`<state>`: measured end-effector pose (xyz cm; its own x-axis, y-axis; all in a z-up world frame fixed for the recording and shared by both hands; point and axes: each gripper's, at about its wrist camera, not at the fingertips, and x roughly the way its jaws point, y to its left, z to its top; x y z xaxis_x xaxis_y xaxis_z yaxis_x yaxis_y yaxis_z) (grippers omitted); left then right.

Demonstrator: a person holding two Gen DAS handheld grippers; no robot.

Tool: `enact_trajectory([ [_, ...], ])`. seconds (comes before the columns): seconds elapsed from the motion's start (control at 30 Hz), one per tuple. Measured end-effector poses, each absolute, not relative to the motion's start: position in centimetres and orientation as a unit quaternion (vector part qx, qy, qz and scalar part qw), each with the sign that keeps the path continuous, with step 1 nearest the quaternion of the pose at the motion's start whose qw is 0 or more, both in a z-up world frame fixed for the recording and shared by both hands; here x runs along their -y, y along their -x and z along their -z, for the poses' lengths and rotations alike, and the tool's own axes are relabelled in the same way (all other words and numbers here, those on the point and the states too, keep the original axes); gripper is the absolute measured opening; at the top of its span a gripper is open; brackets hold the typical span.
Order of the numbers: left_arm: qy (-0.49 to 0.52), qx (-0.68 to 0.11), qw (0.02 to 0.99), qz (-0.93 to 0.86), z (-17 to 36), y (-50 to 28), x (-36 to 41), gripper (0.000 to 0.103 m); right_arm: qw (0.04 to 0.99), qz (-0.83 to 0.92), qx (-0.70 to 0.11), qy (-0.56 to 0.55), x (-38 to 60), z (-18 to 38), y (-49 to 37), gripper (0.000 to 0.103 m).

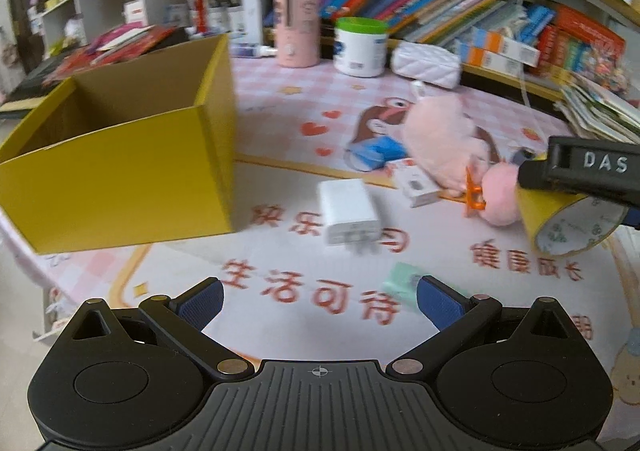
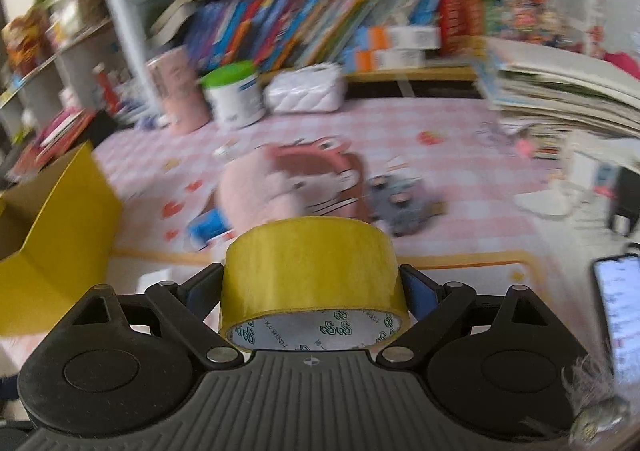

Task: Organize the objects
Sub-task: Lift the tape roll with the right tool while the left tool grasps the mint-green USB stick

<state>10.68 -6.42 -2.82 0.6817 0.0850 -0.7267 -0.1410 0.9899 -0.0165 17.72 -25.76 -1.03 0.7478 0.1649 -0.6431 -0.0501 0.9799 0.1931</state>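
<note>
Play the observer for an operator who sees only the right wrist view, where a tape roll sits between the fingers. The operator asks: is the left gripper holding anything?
Observer: No, the left gripper is open and empty.
Operator: What lies ahead of it?
Observer: A white charger on the mat, prongs toward it.
Operator: Anything hidden behind my tape roll?
Observer: A pink pompom with an orange clip, beside the tape roll.

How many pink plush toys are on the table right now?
2. A large pink plush lies mid-table; a small round pink one sits beside the held tape roll. More may be hidden behind them.
</note>
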Motion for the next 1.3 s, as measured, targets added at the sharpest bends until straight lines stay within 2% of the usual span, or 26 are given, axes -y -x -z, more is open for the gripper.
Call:
enact_trajectory([
  [0.23,0.031,-0.398,0.917,-0.018,3.3,-11.6,8.8,0.103,0.934,-0.004,-0.346,-0.09,28.9,0.9,-16.7,0.091],
  [0.6,0.003,-0.427,0.904,0.014,4.9,-13.5,11.7,0.101,0.939,-0.029,-0.334,-0.076,29.5,0.7,-16.3,0.09],
  [0.8,-0.009,-0.444,0.896,0.021,6.0,-14.8,12.3,0.096,0.941,-0.046,-0.327,-0.068,29.4,0.7,-16.6,0.09],
  [1.0,-0.018,-0.449,0.893,0.024,6.7,-15.4,12.9,0.085,0.943,-0.047,-0.323,-0.068,29.8,0.7,-16.6,0.09],
  [1.07,-0.019,-0.445,0.895,0.026,6.7,-15.3,13.0,0.078,0.943,-0.043,-0.322,-0.07,30.0,0.7,-16.7,0.09],
  [1.1,-0.019,-0.442,0.896,0.026,6.6,-15.2,13.0,0.068,0.943,-0.041,-0.323,-0.072,30.0,0.7,-16.7,0.09],
  [1.3,0.002,-0.426,0.904,0.003,5.5,-14.7,12.0,0.068,0.943,-0.051,-0.321,-0.072,29.6,0.7,-16.6,0.09],
])
